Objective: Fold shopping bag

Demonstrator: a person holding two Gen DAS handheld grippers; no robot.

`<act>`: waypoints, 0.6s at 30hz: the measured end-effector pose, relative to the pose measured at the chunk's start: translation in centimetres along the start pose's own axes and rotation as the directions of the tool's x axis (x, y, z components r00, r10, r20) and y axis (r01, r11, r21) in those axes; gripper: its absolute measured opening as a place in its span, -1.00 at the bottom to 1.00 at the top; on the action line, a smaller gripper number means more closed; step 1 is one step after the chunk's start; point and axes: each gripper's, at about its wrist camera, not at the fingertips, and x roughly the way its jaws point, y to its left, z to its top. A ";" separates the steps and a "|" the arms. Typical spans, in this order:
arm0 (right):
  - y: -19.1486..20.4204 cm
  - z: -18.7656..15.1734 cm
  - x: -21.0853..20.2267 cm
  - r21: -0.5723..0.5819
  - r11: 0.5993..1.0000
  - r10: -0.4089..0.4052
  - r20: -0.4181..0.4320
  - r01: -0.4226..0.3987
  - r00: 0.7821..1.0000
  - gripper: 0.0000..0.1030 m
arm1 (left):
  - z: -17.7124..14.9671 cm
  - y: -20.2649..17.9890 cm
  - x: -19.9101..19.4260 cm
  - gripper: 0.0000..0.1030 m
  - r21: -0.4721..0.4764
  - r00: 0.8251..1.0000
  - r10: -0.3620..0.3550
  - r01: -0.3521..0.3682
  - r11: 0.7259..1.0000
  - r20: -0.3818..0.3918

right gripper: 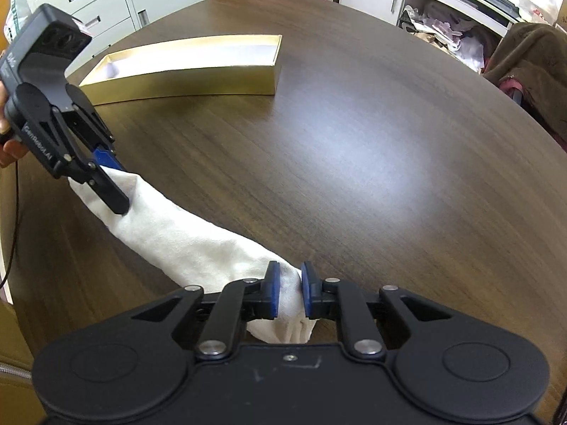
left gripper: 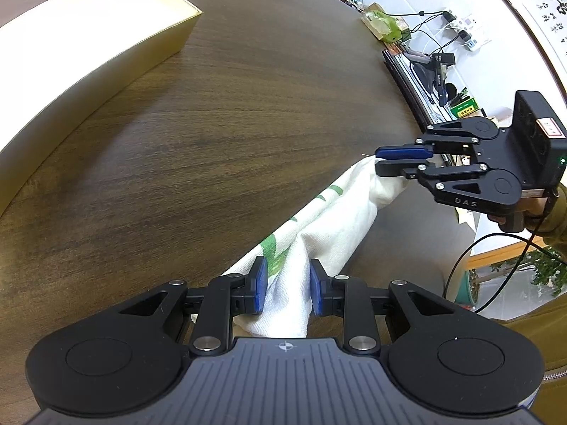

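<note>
Fingers (left gripper: 402, 152) clamping bag (left gripper: 340, 219), "DAS" lettering (left gripper: 466, 202)

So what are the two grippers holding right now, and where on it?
Both hold the shopping bag, bunched into a long roll above the table. The left gripper clamps one end and the right gripper clamps the opposite end.

Both grippers are matte black linkage frames with silver round screws at the pivots and blue pads lining the fingers. The left gripper (left gripper: 287, 290) has a ribbed grey housing at 6 o'clock, marked with a small compass cross. The right gripper (left gripper: 389, 163) shows "DAS" lettering, a boxy camera block and a black cable (left gripper: 489, 248). An olive sleeve (left gripper: 553, 212) sits at 3 o'clock.
</note>
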 end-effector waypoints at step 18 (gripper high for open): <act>6.1 2.8 1.8 -0.078 0.981 0.176 -0.021 -0.177 0.984 -0.79 | -0.2 -0.3 0.1 -0.48 -0.011 1.000 0.010 -0.010 1.000 0.019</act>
